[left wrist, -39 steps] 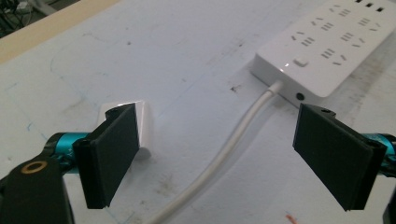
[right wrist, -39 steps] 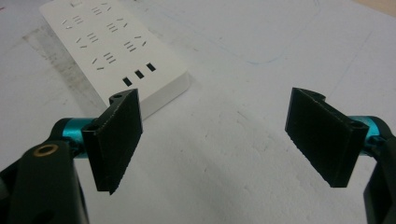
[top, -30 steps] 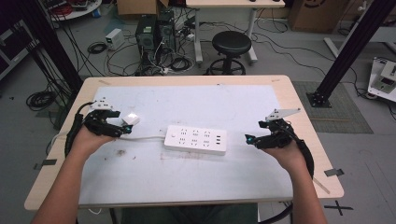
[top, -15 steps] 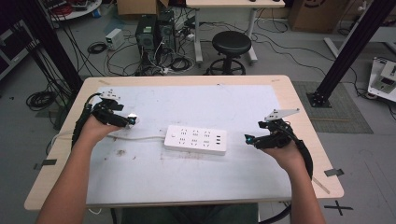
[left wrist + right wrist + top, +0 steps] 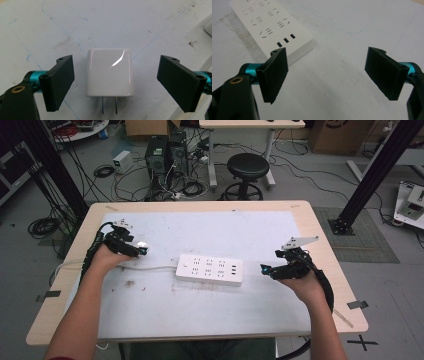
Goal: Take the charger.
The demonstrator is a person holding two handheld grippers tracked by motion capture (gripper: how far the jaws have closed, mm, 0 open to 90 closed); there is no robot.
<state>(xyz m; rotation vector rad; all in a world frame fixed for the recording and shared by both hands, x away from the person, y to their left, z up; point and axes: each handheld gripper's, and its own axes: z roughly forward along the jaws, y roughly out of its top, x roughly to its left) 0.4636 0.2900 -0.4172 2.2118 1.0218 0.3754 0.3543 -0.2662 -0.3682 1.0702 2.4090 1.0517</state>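
A small white plug adapter [image 5: 110, 75] lies flat on the white table mat, its two metal prongs pointing back toward the camera. My left gripper [image 5: 116, 67] is open, one jaw on each side of the adapter with a gap on both sides. In the high view the adapter [image 5: 142, 245] shows as a bright spot at the left gripper [image 5: 139, 250] tips, left of the white power strip [image 5: 210, 269]. My right gripper [image 5: 265, 269] hovers open and empty just right of the strip. In the right gripper view the power strip [image 5: 272, 27] lies ahead to the left of the right gripper [image 5: 328, 62].
The strip's white cable [image 5: 150, 268] runs left under my left hand toward the table edge. The wooden table [image 5: 320, 245] borders the white mat. Beyond the far edge stand a black stool [image 5: 247, 170], computer cases and loose cables on the floor.
My left hand and gripper have shifted slightly toward the far side, near the adapter. The right gripper and the power strip have stayed put.
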